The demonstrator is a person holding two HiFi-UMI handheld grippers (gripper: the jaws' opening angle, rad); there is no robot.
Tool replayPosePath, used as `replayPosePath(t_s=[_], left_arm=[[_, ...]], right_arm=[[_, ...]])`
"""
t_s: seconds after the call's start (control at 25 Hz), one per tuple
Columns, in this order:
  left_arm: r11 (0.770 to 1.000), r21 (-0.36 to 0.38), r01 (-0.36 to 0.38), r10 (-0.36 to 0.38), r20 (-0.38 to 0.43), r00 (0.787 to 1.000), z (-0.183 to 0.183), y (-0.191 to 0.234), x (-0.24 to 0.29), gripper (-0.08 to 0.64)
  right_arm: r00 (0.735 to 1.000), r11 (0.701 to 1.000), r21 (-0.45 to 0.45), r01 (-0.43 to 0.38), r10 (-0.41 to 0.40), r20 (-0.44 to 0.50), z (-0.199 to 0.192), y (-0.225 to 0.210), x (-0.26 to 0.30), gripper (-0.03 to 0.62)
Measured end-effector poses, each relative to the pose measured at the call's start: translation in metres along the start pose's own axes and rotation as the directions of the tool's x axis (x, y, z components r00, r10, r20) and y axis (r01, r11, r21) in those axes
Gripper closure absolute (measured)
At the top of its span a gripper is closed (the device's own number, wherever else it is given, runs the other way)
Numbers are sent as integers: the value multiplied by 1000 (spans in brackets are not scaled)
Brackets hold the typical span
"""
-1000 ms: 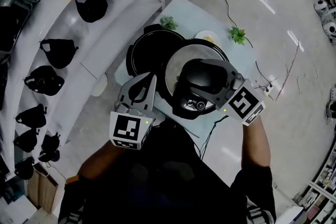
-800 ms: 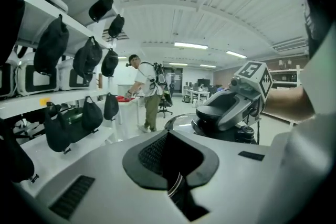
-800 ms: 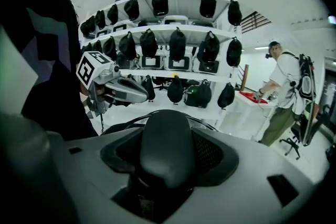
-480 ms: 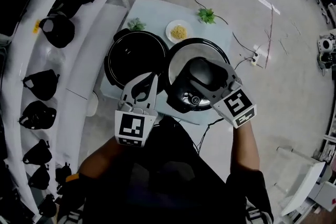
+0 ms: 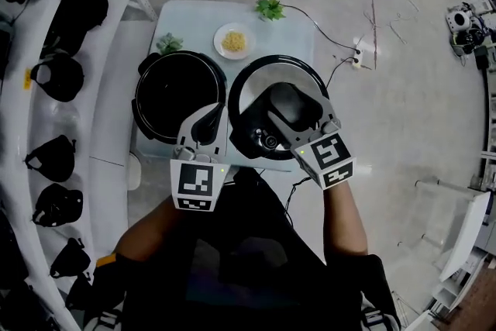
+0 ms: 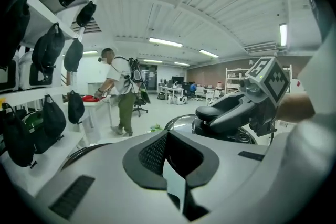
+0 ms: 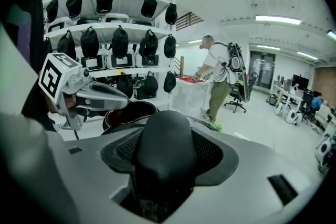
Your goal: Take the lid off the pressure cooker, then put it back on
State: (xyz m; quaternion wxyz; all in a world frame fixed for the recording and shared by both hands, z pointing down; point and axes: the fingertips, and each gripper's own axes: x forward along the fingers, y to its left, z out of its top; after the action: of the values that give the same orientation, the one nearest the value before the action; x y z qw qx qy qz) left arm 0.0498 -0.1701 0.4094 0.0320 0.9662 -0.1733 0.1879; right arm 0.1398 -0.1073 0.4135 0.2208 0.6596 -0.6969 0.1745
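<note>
Lid (image 5: 246, 95) of the pressure cooker is off the open pot (image 5: 178, 98) and lies just to the pot's right in the head view, over the pale table (image 5: 194, 19). Right gripper (image 5: 293, 108) has its fingers clamped on the lid's black handle (image 7: 165, 147). Left gripper (image 5: 208, 114) hangs over the pot's near rim, its fingers (image 6: 94, 170) pressed together with nothing between them. Beyond the pot stand a small plate (image 5: 233, 40) of yellow food and a green sprig (image 5: 270, 8).

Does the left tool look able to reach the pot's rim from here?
Probably yes: the left tool hovers, shut and empty, right at the near rim of the pot, with nothing between. The lid is aside, in the right tool.
</note>
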Motion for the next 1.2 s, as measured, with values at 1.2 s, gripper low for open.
replayPosePath(t_s=[1.2], left_arm=[[997, -12, 73, -74, -161, 984, -35, -46, 73, 554]], right_arm=[[969, 953, 198, 227, -201, -145, -108, -61, 63, 302]])
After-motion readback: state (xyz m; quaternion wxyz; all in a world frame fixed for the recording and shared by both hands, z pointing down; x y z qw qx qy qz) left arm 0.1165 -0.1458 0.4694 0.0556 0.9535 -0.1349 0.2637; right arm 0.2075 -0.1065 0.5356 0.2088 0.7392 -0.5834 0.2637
